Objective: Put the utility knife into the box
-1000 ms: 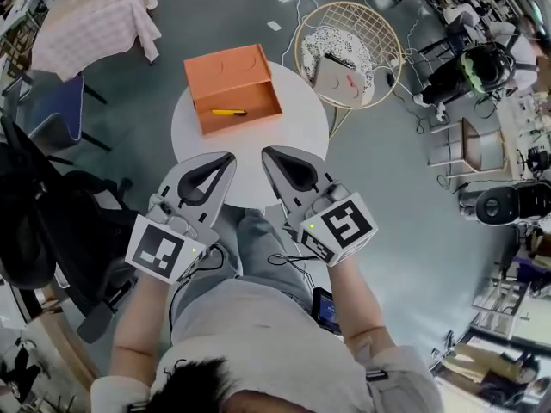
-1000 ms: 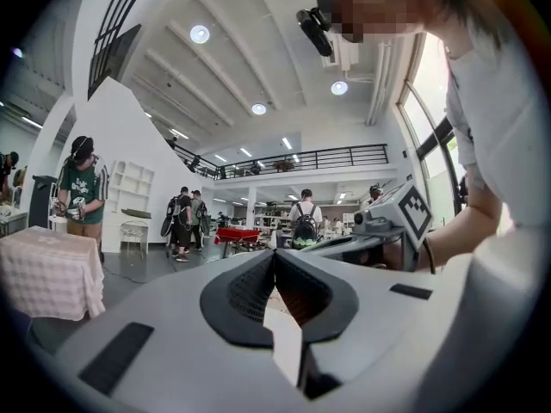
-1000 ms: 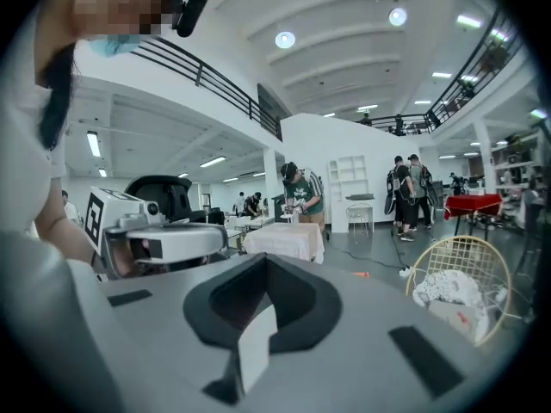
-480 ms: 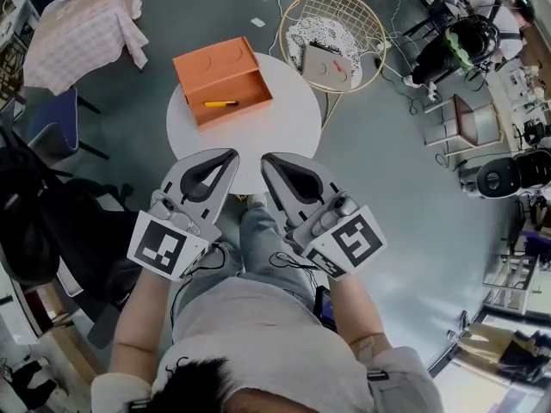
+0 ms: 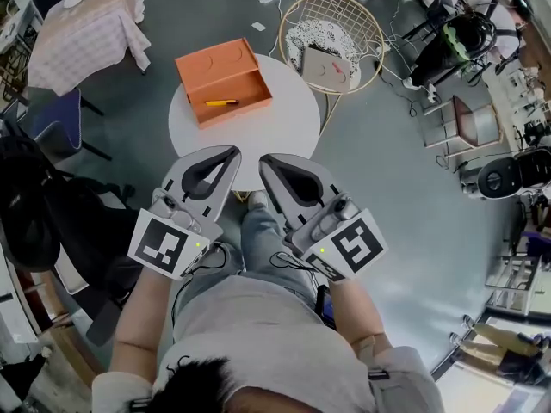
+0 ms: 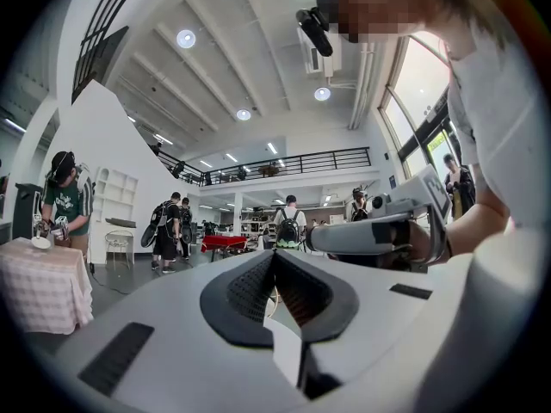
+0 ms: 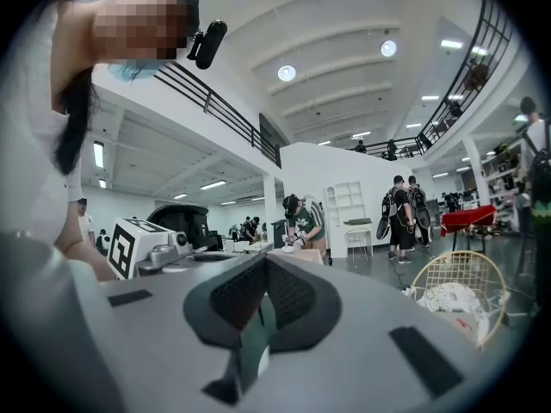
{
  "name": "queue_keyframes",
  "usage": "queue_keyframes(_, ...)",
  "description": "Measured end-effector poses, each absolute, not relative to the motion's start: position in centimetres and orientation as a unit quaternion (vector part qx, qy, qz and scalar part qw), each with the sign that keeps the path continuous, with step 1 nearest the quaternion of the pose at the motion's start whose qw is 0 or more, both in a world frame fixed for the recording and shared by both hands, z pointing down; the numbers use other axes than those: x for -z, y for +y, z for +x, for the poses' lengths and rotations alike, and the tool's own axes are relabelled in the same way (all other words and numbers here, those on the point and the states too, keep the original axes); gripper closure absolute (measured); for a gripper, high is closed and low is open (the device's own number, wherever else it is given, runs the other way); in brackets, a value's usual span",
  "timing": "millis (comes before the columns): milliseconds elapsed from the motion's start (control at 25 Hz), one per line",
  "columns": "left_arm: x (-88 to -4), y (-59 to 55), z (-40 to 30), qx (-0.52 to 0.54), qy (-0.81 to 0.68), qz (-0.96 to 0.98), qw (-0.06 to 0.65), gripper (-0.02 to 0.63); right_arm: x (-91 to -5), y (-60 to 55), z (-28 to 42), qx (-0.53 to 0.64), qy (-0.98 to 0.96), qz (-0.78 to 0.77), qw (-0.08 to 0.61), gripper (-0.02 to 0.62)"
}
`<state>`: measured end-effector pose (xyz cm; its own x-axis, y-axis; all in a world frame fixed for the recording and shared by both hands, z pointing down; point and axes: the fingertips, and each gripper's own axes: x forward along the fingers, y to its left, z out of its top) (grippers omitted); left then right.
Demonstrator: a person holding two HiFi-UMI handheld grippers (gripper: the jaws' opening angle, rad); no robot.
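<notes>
Orange box (image 5: 222, 83), lid open, stood at the 11 o'clock part of the round white table (image 5: 288, 123); the yellow utility knife (image 5: 221, 103) lay inside the box, on its floor. The left gripper (image 5: 229, 153) and right gripper (image 5: 263, 159) hung side by side at the table's 6 o'clock edge, well apart from the box. Each had its jaws pressed together with nothing between them. A wire basket chair (image 5: 370, 24) stood at 1 o'clock from the table.
</notes>
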<state>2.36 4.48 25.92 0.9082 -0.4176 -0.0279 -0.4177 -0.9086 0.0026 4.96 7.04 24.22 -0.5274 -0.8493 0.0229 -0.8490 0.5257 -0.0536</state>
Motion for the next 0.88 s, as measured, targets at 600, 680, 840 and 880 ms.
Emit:
queue_keyframes(600, -25.3, 6.7, 2.5, -0.014, 0.217, -0.976, 0.005, 0.597, -23.6, 8.3, 5.0, 0.018, 0.878, -0.479, 0.007, 0.589)
queue_keyframes(680, -25.4, 6.9, 2.5, -0.014, 0.217, -0.976, 0.003, 0.597, -23.7, 8.4, 4.9, 0.017, 0.879, -0.477, 0.007, 0.589)
queue_keyframes(840, -25.6, 7.3, 2.4, -0.016, 0.218, -0.976, 0.005, 0.597, -24.0, 8.6, 4.7, 0.014, 0.880, -0.475, 0.008, 0.589)
queue_keyframes(880, -25.7, 7.3, 2.3, -0.016, 0.218, -0.976, 0.006, 0.597, -24.0, 8.6, 4.6, 0.014, 0.880, -0.474, 0.008, 0.589)
